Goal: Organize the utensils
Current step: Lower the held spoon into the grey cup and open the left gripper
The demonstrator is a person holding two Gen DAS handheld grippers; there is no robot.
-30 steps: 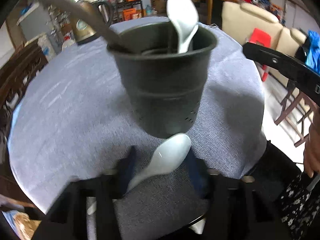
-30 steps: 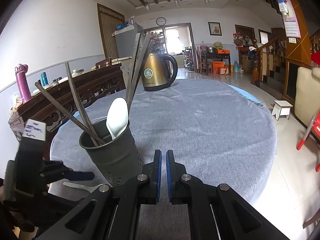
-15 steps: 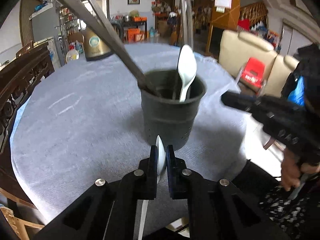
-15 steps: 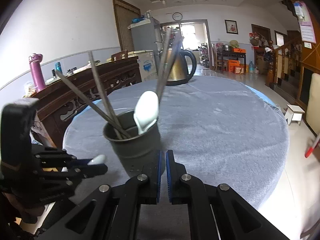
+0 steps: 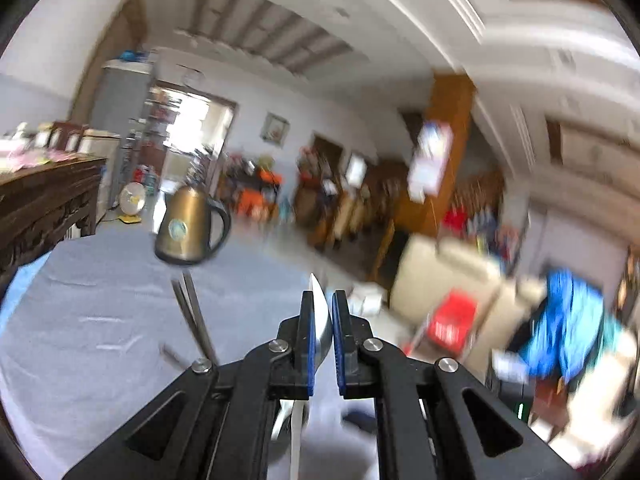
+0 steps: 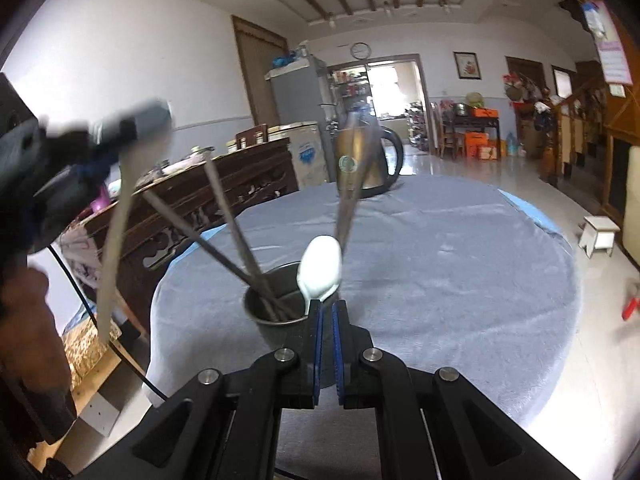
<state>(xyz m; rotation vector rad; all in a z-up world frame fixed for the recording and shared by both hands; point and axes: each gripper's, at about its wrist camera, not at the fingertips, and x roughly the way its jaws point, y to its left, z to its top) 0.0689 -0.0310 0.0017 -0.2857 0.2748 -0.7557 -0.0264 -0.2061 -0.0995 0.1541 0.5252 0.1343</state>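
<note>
While pinched edge-on, glossy white spoon [image 5: 320,320] (blurred) hangs from left tongs [image 5: 321,320].

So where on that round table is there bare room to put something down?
Most of the grey tablecloth is bare: the whole stretch right of the utensil cup, out to the table's right edge, and the strip between the cup and the kettle at the back. It is crowded only around the cup, where chopsticks and a white spoon splay out.

Black tongs [image 6: 327,312], blue pads [image 6: 318,344], silver screws
</note>
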